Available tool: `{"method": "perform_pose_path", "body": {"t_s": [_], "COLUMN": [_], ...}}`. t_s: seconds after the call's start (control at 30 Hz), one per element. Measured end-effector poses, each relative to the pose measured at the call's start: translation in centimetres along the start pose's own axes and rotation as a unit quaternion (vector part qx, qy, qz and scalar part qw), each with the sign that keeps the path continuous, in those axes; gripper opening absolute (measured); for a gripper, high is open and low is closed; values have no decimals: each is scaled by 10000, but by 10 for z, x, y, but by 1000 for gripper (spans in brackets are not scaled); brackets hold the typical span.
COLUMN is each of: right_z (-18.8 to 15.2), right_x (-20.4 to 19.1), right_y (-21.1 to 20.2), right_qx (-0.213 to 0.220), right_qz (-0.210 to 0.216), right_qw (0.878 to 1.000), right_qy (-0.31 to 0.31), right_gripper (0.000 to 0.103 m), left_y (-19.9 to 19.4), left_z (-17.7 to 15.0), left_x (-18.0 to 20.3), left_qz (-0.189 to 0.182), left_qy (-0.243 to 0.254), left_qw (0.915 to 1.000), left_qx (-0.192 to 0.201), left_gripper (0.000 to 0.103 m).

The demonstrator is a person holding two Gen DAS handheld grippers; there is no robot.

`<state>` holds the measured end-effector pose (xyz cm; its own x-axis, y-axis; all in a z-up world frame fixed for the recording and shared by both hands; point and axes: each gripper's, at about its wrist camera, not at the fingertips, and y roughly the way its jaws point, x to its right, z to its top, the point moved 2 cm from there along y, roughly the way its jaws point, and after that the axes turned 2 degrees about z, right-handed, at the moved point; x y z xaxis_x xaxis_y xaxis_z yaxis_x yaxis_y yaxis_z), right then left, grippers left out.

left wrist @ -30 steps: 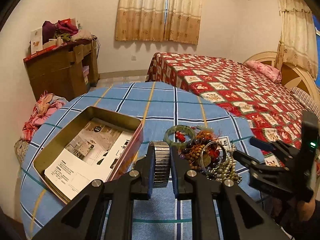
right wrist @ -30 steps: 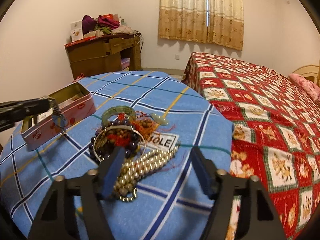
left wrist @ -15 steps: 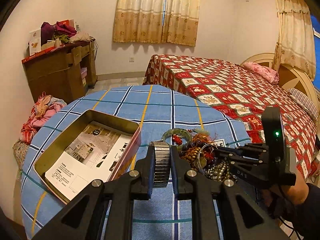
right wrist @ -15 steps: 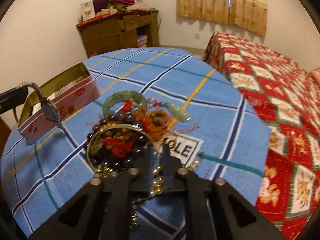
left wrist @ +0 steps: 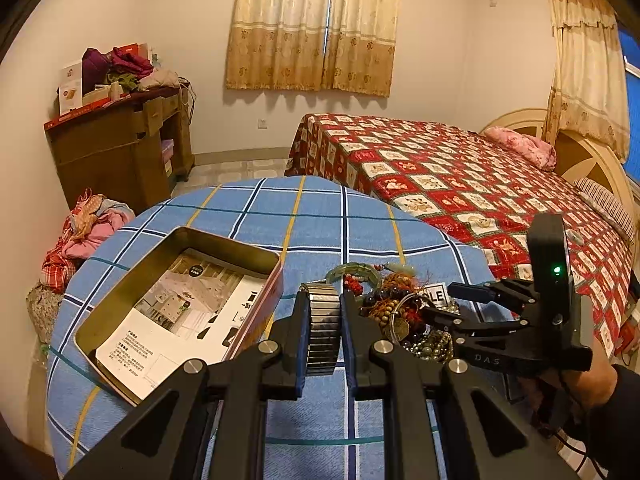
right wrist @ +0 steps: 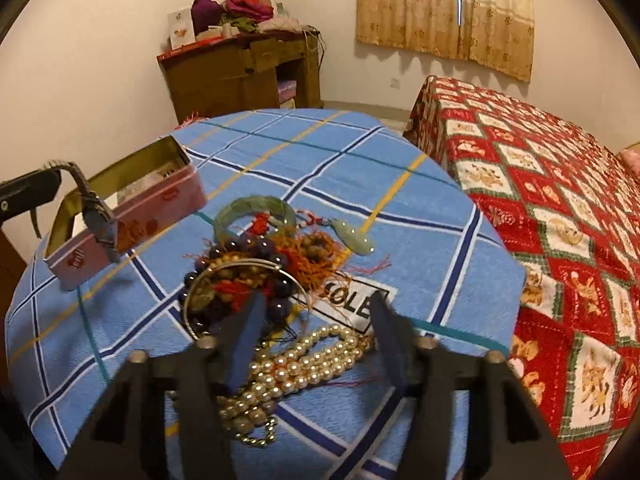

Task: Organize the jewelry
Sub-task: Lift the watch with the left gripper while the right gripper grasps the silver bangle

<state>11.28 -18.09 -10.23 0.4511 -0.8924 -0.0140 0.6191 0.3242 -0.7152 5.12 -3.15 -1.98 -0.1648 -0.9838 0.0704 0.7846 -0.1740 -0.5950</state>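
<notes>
Your watch [left wrist: 323,322] sits clamped by its metal band in your left gripper [left wrist: 324,334], lifted off the surface [left wrist: 320,220] just right of the one open tin [left wrist: 120,292]; in the right wrist view the watch [right wrist: 94,210] dangles in front of the tin's pink wall [right wrist: 160,208]. One heap of jewelry [right wrist: 272,280] lies mid-surface: you can count one green bangle [right wrist: 236,210], one jade pendant [right wrist: 354,236], one thin metal bangle [right wrist: 244,270], one strand of dark purple beads [right wrist: 276,308] and one bunch of pearls [right wrist: 296,364], with brown beads and red tassels tangled among them. The tin holds one printed leaflet [left wrist: 160,332].

Half a second ago your right gripper [right wrist: 316,340] was pinched nearly closed over the pearls; now its jaws stand wide apart, straddling the pearls with nothing held. The left gripper's hold on the watch is unchanged. From the left wrist view, the right gripper [left wrist: 448,304] reaches into the heap from the right.
</notes>
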Motion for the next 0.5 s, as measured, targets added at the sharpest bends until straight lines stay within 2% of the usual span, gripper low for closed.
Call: {"method": "perform_pose_path", "body": {"t_s": [0.07,0.1,0.13,0.17,0.2,0.33,0.5], "right_z": [2,3,4,6,5,3,-1], "right_x": [-1,-2,-3,-4,-5,-4,-4], "right_y": [2,3,5,7,8,5,-10], "right_qx": [-7,-46,-83,-121,-166,-194,91], "right_qz": [14,39,51,115,189,376,332], "right_qw": [10000,10000,9999,9998,9995,9990,9994], "right_qy": [-29,-62,-109,-145,-164,-131,-53], "right_gripper": [51,41,37,22,13,8,7], "left_y": [4,5,7,7,7,3,0], "left_z": [0,-1,-1,-1,-1,0,0], "left_x": [0,1,1,1,1,0,-1], "left_qz": [2,2,3,-1,-6,6,-4], "left_qy": [13,19,18,16,22,25,1], "left_qw": [10000,10000,10000,10000,10000,10000,10000], "left_qx": [-34,-53,-69,-77,-83,-44,-10], "left_gripper": [14,14,14,14,14,14,14]}}
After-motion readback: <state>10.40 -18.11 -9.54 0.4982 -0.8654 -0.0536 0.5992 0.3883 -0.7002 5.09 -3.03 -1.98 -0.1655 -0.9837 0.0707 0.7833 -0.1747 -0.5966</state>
